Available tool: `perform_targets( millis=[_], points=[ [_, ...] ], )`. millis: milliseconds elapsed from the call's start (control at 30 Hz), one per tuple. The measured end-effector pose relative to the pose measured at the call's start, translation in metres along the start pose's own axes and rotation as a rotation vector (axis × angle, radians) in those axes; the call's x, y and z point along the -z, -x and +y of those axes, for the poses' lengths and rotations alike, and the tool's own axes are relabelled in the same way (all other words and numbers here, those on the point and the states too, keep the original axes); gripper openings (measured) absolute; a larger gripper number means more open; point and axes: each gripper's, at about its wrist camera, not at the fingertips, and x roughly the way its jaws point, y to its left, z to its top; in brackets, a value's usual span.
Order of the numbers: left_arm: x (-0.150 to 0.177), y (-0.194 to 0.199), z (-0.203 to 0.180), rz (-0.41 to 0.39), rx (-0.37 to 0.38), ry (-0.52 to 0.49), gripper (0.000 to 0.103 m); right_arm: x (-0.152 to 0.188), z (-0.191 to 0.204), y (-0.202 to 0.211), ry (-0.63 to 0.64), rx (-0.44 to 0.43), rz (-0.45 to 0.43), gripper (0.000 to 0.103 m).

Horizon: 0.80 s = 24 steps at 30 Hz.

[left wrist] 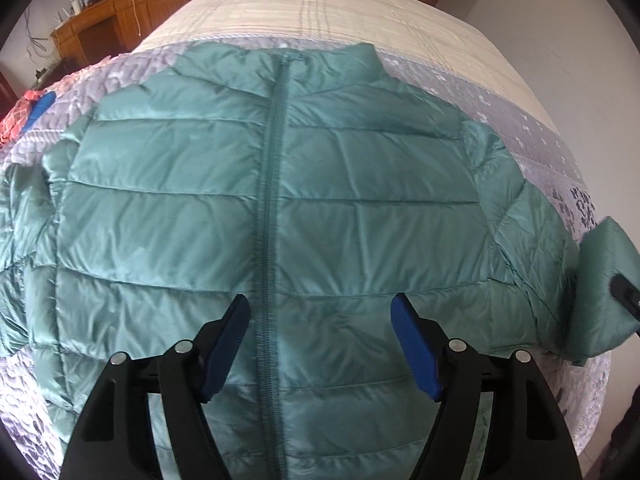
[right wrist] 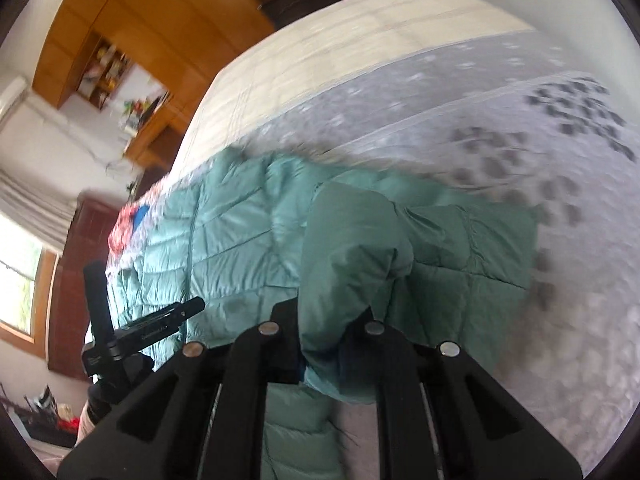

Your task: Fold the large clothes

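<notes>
A teal quilted jacket [left wrist: 320, 200] lies face up on the bed, zipped, collar at the far end. My left gripper [left wrist: 320, 308] hovers over its lower front, open, blue pads either side of the zipper [left wrist: 274, 200] with nothing gripped. The jacket's right sleeve [left wrist: 600, 280] is lifted and folded inward. In the right wrist view my right gripper [right wrist: 332, 320] is shut on that sleeve [right wrist: 352, 248] at the cuff, and the cloth hides its fingertips. The right gripper [left wrist: 624, 292] also shows at the left wrist view's right edge.
The bed carries a grey patterned blanket [left wrist: 500, 112] under the jacket and a cream quilt [left wrist: 320, 8] beyond. A red and blue item [left wrist: 28, 112] lies at the bed's left edge. A wooden desk [left wrist: 100, 24] and wardrobe [right wrist: 140, 0] stand behind.
</notes>
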Motion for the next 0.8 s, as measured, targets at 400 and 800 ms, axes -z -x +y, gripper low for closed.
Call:
perform_targets(
  millis=[400,800],
  points=[
    [-0.003,0.007,0.022,0.0,0.006,0.014,0.074,0.004,0.036,-0.046,0.059,-0.201,0.14,0.038],
    [0.001,0.007,-0.027,0.078,0.262,-0.03,0.075,0.012,-0.034,0.048,-0.038,0.007,-0.058,0.044]
  ],
)
